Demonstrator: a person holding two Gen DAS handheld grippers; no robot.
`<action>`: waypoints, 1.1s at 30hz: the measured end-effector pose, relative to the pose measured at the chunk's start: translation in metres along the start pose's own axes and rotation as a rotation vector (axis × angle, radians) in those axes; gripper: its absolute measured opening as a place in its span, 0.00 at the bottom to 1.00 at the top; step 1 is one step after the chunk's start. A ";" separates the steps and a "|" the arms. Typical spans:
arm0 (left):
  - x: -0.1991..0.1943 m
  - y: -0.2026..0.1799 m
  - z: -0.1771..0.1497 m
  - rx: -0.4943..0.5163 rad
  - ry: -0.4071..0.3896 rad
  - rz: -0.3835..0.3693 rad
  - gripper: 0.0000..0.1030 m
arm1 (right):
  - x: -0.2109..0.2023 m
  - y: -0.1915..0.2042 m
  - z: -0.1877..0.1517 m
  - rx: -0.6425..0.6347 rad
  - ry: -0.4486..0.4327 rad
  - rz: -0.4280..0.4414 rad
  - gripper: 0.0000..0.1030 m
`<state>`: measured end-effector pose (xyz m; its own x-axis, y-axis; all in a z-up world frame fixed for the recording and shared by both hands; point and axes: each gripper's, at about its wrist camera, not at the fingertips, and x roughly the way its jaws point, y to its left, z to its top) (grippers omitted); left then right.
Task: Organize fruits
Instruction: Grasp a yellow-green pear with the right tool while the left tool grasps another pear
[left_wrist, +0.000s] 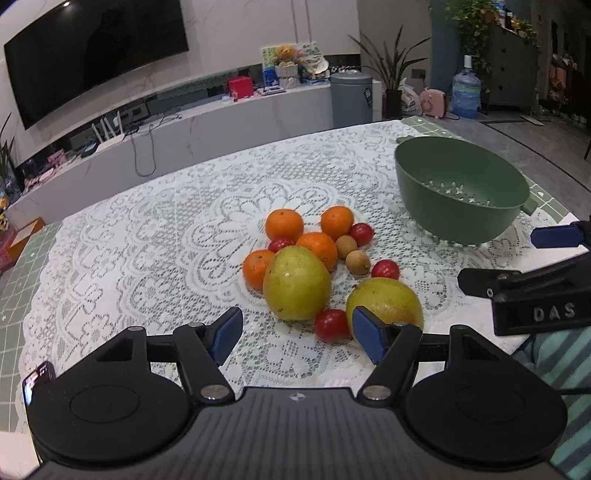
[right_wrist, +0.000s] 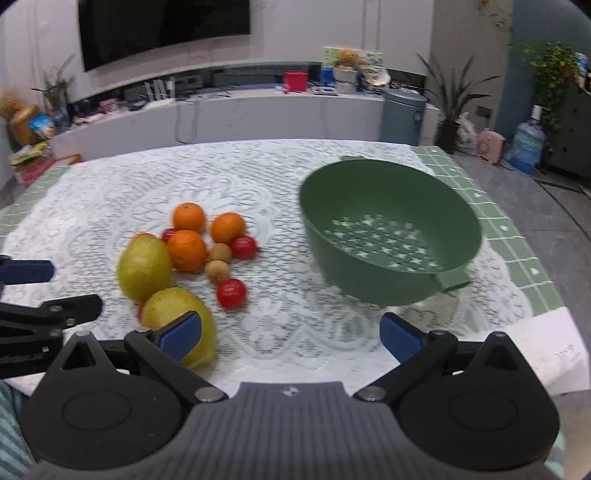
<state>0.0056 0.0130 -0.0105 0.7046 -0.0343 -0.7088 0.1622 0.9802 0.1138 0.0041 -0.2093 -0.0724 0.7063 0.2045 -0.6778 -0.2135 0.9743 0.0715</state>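
Left wrist view: lace tablecloth (left_wrist: 147, 229) covers the table, largest thing in frame; on it, toward the far right, a green colander bowl (left_wrist: 461, 192), empty, holes visible in its floor. Nothing sorted yet, so the task reads as at its very start, the first pick not yet made. Fruit lies in one loose cluster mid-table, well apart from the bowl: two big yellow-green mangoes (left_wrist: 297, 282), the nearer one (left_wrist: 388, 302) partly behind a fingertip; four oranges (left_wrist: 284, 224) touching or nearly so; two small brown fruits (left_wrist: 357, 262), kind uncertain; several cherry tomatoes (left_wrist: 331, 325) scattered at the edges. Left gripper (left_wrist: 297, 338) hovers short of the cluster, tongs spread wide, nothing between the pads, one tomato just beyond the gap. Right wrist view: right gripper (right_wrist: 291, 334) likewise spread and empty, aimed at bare cloth between the fruit and the bowl, its left pad overlapping the near mango in the picture; contact cannot be told. Judged next move: advance over one fruit, straddle it, close, then carry it to the bowl. The mangoes look nearly as wide as the spread tongs; the tomatoes will roll if nudged.
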 end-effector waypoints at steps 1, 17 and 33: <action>0.001 0.002 0.000 -0.002 0.004 -0.008 0.78 | 0.000 -0.001 0.000 0.008 -0.003 0.028 0.96; 0.020 0.027 -0.001 -0.083 0.010 -0.074 0.70 | 0.029 0.036 -0.003 -0.060 0.065 0.233 0.73; 0.055 0.048 0.013 -0.205 0.089 -0.191 0.71 | 0.069 0.045 0.001 -0.071 0.146 0.273 0.64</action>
<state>0.0614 0.0555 -0.0353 0.6101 -0.2138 -0.7629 0.1367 0.9769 -0.1644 0.0440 -0.1514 -0.1147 0.5132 0.4366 -0.7389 -0.4322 0.8753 0.2170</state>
